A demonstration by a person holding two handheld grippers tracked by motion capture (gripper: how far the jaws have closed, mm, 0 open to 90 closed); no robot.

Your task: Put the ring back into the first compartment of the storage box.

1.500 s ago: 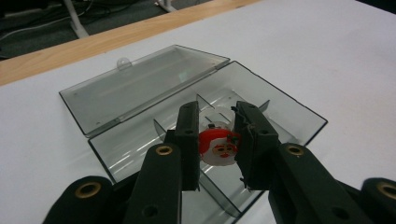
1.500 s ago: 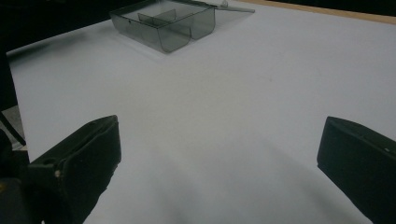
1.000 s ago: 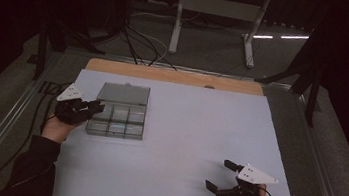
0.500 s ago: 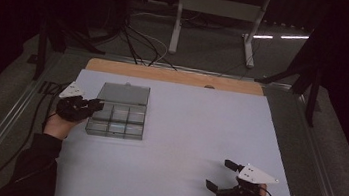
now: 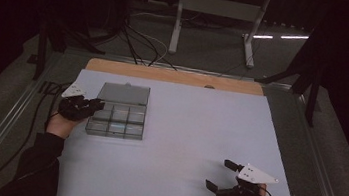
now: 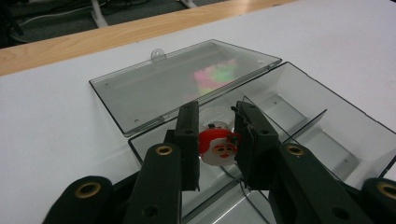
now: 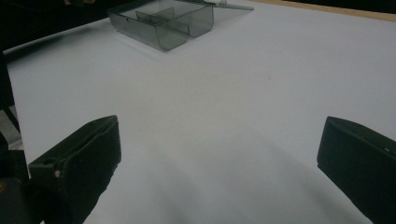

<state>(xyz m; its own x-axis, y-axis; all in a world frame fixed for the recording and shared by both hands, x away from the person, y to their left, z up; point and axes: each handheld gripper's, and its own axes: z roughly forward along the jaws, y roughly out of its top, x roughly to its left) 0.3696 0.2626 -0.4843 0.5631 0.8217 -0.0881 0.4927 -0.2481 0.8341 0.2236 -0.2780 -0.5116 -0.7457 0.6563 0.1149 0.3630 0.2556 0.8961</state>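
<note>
At the left of the high view, the left claw (image 5: 95,104) is clamped on a small round Santa-face charm (image 6: 218,147) and holds it just over a near-corner compartment of the open smoky plastic organizer box (image 5: 118,121), its lid (image 6: 187,81) laid flat behind. The charm is picked up but, as I judge it, not yet let go into the compartment. At lower right, the right claw (image 5: 219,176) gapes wide, empty, over the white tabletop (image 5: 198,131).

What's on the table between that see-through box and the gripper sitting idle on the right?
Nothing: in the high view, bare white table runs from the box to the right gripper.
</note>
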